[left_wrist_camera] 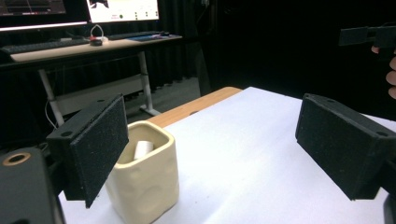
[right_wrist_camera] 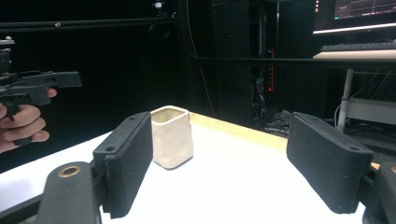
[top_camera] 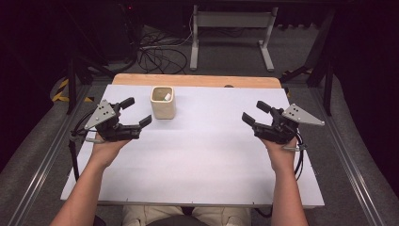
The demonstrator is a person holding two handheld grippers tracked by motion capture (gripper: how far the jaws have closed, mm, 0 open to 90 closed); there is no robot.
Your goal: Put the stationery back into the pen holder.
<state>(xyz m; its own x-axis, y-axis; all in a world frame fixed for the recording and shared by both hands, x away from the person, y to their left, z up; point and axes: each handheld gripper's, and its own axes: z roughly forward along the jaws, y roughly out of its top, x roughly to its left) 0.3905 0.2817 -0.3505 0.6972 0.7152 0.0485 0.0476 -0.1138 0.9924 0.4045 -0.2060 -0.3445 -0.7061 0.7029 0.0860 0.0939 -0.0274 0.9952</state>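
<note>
A cream square cup (top_camera: 163, 102) stands upright on the white table (top_camera: 202, 155) near its far edge, left of centre, with a small white object (top_camera: 166, 97) inside. My left gripper (top_camera: 137, 111) hovers just left of the cup, open and empty. In the left gripper view the cup (left_wrist_camera: 145, 179) sits beside the left pad, and the white object (left_wrist_camera: 143, 149) lies inside it. My right gripper (top_camera: 256, 113) is held over the right side of the table, open and empty, well away from the cup (right_wrist_camera: 172, 136).
The table's wooden far edge (top_camera: 197, 80) shows beyond the white sheet. A white desk frame (top_camera: 230, 33) and loose cables (top_camera: 160, 54) lie on the floor behind. Metal rails (top_camera: 348, 160) run along both sides of the table.
</note>
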